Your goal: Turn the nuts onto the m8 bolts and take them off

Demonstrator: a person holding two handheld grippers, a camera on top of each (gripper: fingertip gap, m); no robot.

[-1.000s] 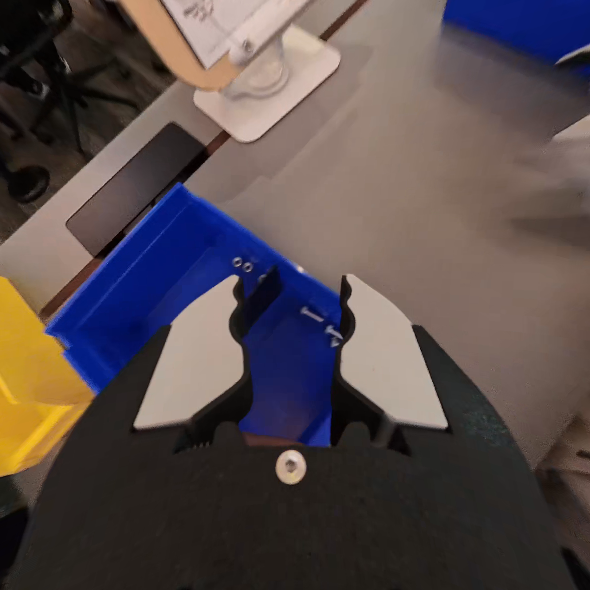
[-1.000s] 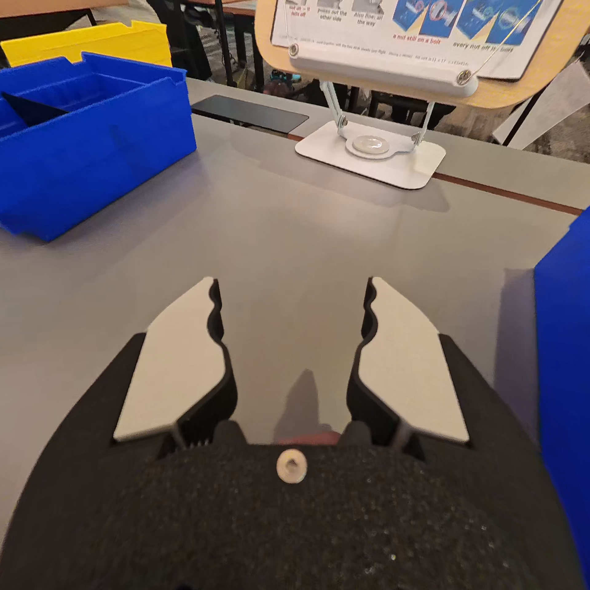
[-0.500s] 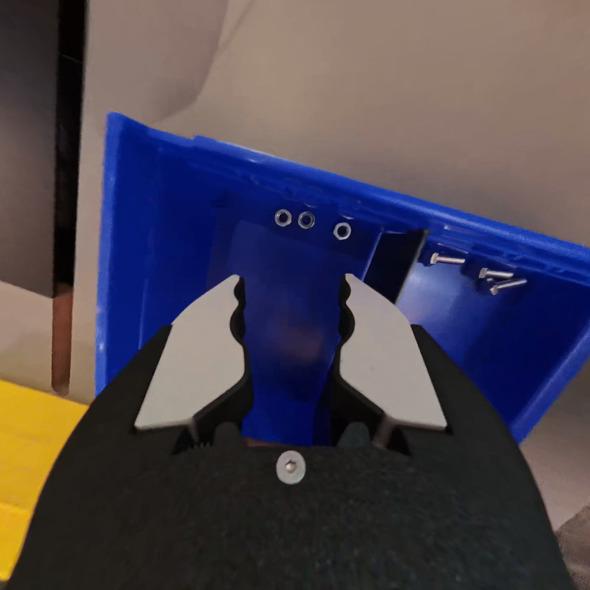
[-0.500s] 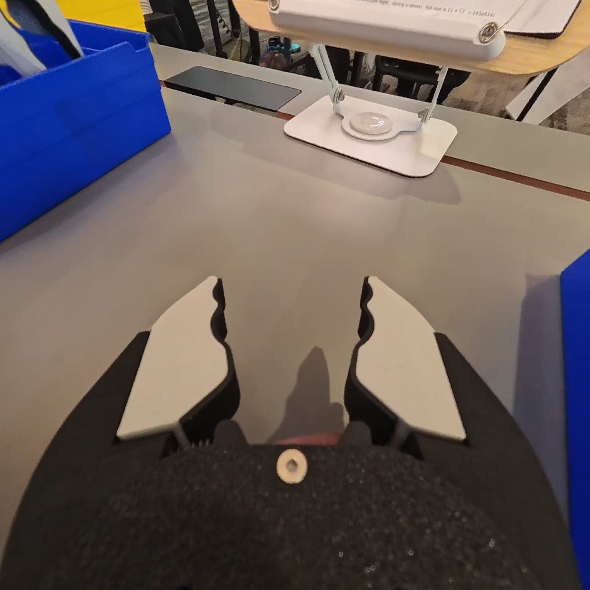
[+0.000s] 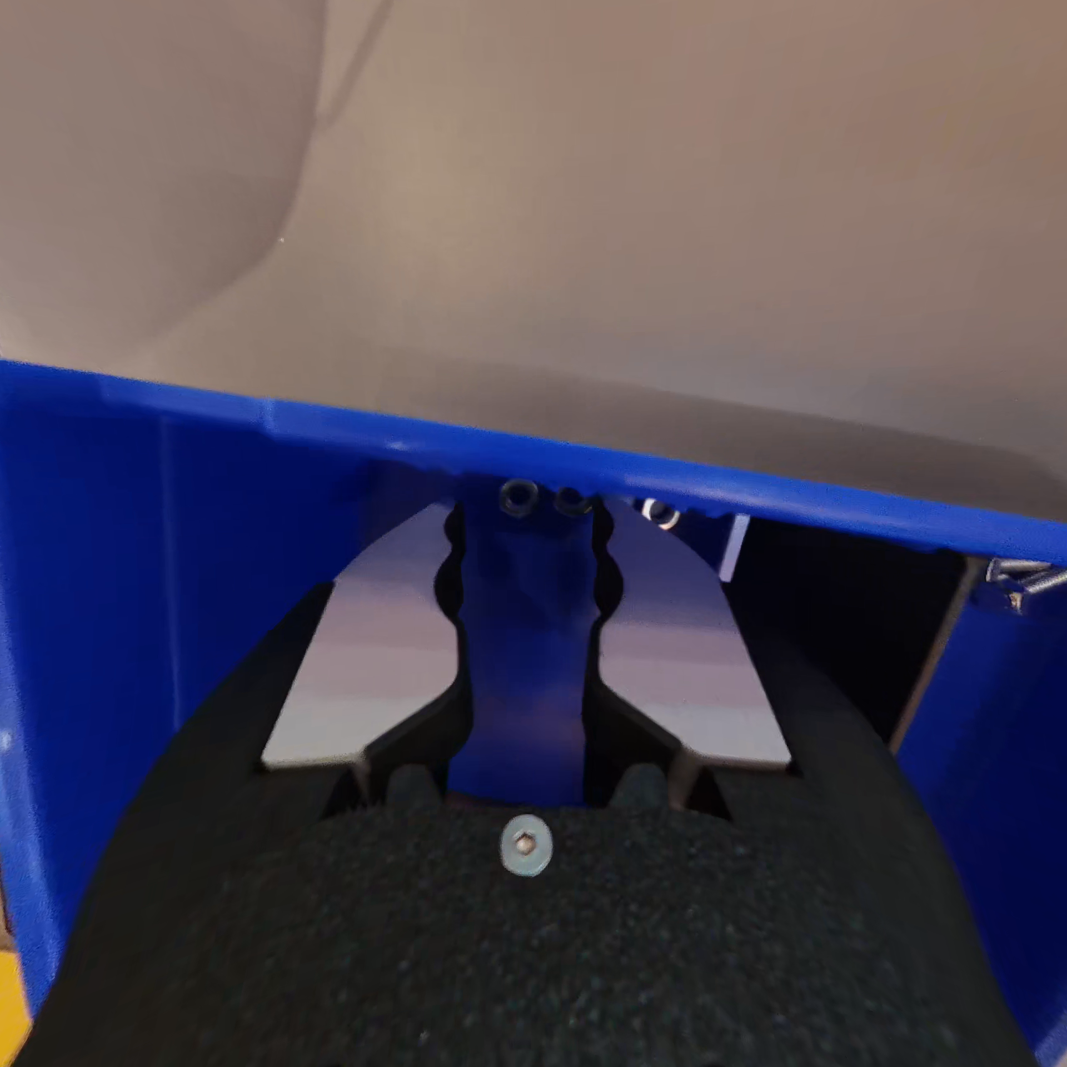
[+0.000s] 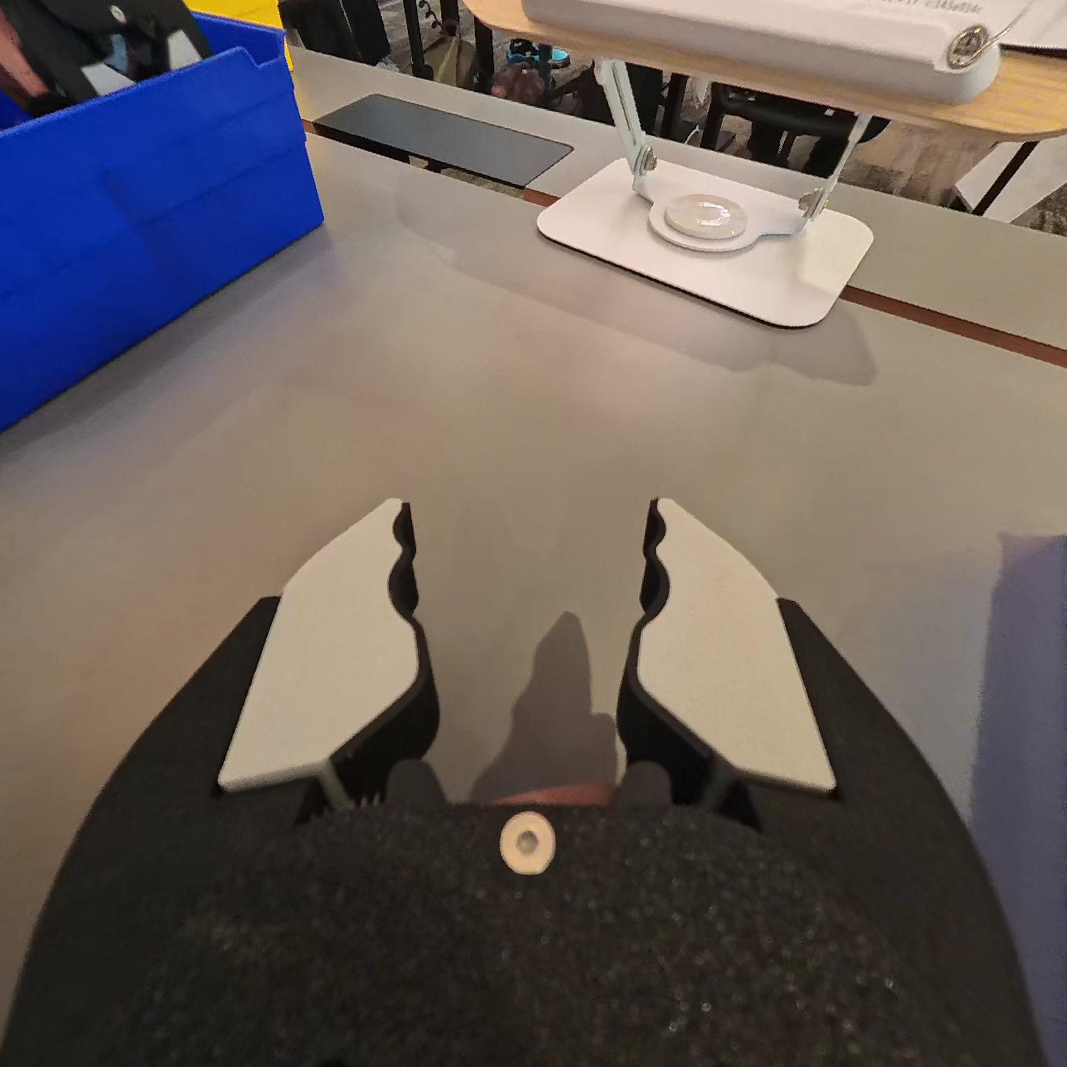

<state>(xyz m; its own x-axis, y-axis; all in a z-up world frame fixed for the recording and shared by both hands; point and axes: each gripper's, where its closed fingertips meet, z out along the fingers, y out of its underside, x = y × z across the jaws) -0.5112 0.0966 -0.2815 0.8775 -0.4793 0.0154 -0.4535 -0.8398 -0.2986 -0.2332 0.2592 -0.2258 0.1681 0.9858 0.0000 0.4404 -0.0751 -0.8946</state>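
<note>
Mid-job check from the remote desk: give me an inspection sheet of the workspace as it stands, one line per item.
Surface: grey table, bare in front of the right tongs.
Job's things: three nuts against the far wall of the blue bin; bolts past a black divider.
Clutter: white stand base carrying a wooden board; black panel set in the table.
Grippers: left tongs open, inside the bin, tips just short of the nuts; right tongs open, empty, above the table.
Cables: nothing seen.
Surroundings: yellow bin behind the blue one; chair legs beyond the table.
</note>
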